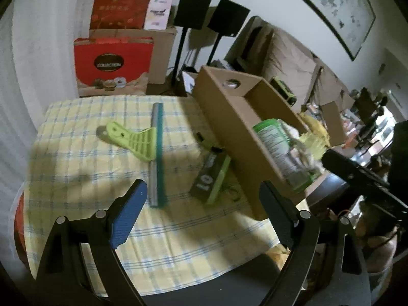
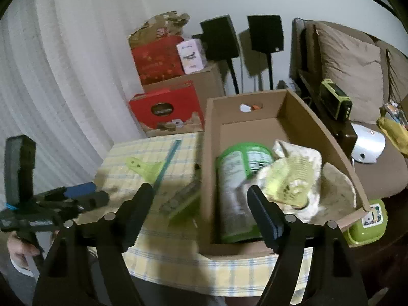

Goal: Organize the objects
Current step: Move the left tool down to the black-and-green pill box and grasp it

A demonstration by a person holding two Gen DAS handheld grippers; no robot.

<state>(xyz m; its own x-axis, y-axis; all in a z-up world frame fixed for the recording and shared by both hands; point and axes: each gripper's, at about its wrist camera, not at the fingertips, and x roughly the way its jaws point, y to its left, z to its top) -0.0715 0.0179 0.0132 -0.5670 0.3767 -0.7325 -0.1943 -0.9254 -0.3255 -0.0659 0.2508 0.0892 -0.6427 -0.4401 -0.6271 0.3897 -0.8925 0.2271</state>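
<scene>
Left tool [image 1: 202, 195] gapes before squeegee [image 1: 156, 153], blade running away, handle pointing left.

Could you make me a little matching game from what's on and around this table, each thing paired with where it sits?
Things:
1. squeegee
2. green-lidded canister
3. small green tub
4. black speakers

Places:
A. on stands by the wall
B. lying inside the cardboard box
C. flat on the checked tablecloth
D. outside the box, by its right corner

Pairs: 1-C, 2-B, 3-D, 4-A
</scene>
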